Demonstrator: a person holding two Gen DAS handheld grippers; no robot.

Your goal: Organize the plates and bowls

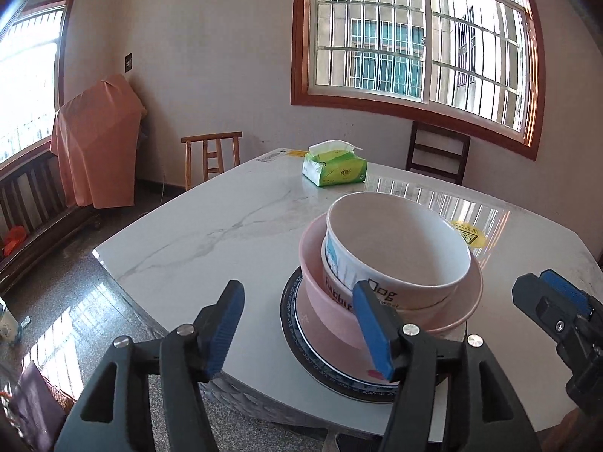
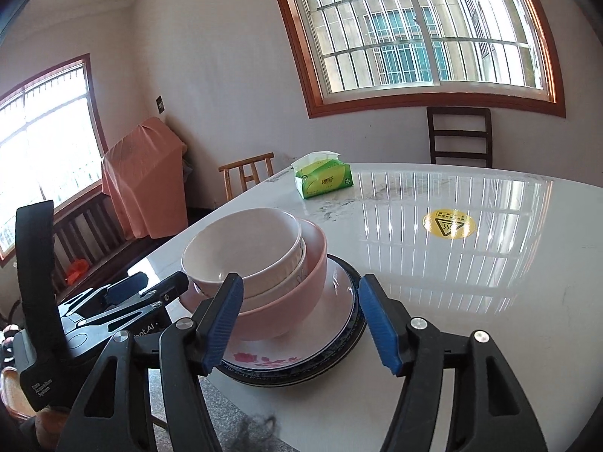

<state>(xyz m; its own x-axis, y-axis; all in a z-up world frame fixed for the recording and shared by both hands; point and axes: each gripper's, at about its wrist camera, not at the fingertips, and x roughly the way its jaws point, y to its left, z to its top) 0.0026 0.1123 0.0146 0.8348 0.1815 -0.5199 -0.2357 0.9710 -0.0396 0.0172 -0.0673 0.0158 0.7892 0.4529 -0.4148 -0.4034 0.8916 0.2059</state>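
My left gripper point(image 1: 299, 324) has its jaws parted wide with nothing pinched between them; its right-hand pad overlaps the pink bowl point(image 1: 331, 320) from my view, but I cannot tell whether it touches. My right gripper point(image 2: 301, 316) also stands well open and holds nothing, the stack sitting just beyond its blue pads. Using the pink bowl as my marker: 2 white bowls nest inside it, the top bowl point(image 1: 399, 248) plain inside with blue artwork and lettering on its wall, the lower one point(image 1: 339, 293) showing only a strip of rim and part of a word, the rest hidden. Under the pink bowl lies a floral plate point(image 2: 264, 358), and under that a dark blue-rimmed plate point(image 2: 354, 335); whether more plates lie between them I cannot make out. The stack sits at the near edge of the white marble table point(image 2: 471, 301). Beyond the pink bowl are a green tissue pack point(image 2: 324, 180) and a yellow warning sticker point(image 2: 448, 224), its print too small to read.
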